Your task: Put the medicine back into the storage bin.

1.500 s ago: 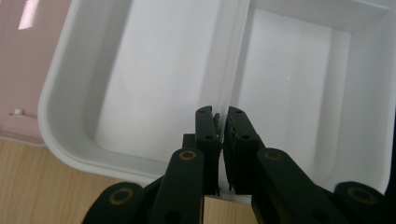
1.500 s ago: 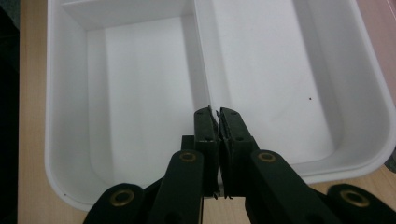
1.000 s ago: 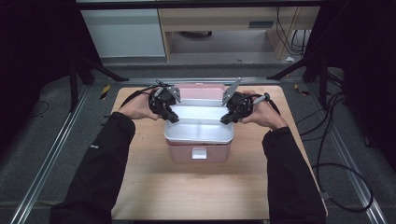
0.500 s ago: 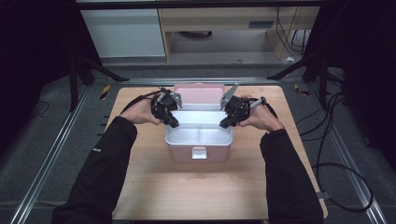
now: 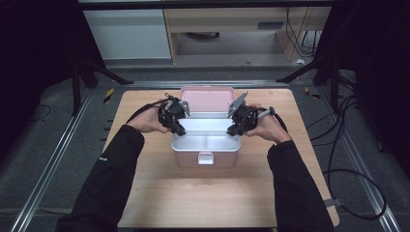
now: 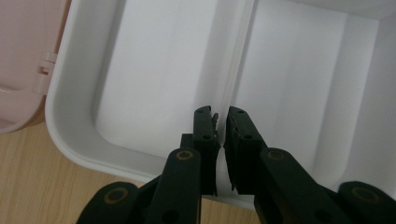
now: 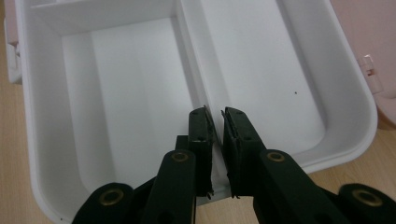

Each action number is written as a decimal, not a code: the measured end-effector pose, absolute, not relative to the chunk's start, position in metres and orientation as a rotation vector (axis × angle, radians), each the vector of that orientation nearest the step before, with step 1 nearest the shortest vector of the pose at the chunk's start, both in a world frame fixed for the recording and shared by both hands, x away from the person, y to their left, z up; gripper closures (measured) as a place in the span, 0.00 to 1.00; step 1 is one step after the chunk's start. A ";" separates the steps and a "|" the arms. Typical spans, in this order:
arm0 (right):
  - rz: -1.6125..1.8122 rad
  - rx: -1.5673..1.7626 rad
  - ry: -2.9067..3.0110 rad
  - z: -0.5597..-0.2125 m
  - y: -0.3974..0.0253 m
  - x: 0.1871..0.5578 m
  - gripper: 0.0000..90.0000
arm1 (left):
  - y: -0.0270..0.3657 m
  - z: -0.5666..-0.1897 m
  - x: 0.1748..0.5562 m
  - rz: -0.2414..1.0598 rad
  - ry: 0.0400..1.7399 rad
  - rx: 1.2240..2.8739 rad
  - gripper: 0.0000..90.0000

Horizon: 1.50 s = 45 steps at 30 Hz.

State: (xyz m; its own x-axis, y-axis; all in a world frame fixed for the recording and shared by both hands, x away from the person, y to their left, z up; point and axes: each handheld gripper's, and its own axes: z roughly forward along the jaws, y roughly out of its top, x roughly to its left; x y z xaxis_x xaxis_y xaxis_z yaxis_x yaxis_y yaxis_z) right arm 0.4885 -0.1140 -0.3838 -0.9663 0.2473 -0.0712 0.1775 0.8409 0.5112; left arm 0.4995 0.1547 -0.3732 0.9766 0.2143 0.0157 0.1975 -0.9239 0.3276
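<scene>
On the wooden surface (image 5: 203,193), both the left gripper (image 5: 177,126) and right gripper (image 5: 233,128) pinch the white tray (image 5: 205,142) inside the open pink box (image 5: 207,158), its lid (image 5: 207,100) raised behind.

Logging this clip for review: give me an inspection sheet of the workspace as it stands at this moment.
Surface: wooden table top, bare around the box.
Job's things: pink box with its lid open and tilted back; white tray with a central divider sits at the top of the box, compartments empty.
Clutter: nothing seen.
Grippers: left gripper pinches the tray's rim at the divider's end, jaws nearly closed; right gripper does the same at the opposite end.
Cables: black cables on the floor to the right of the table; one trails from each gripper.
Surroundings: grey carpet, metal rails beside the table, cabinets behind.
</scene>
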 end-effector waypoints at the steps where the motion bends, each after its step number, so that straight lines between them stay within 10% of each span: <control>1: 0.783 0.347 2.878 -0.384 -0.114 0.488 0.90 | 0.155 -0.373 0.499 0.073 0.299 2.794 0.91; 14: 1.011 0.568 2.629 -0.355 -0.126 0.470 0.60 | 0.179 -0.343 0.484 0.256 0.499 2.571 0.50; 45: 1.148 1.085 2.168 -0.353 -0.172 0.481 0.37 | 0.214 -0.350 0.508 0.467 1.039 2.024 0.31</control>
State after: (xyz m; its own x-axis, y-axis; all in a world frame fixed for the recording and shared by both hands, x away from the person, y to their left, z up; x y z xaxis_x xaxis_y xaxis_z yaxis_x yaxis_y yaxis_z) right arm 0.4813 -0.1725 -0.3526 -0.5860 0.8097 -0.0301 0.4300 0.3423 0.8354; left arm 0.5081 0.2143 -0.3500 0.5955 0.8027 -0.0323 0.5090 -0.3460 0.7882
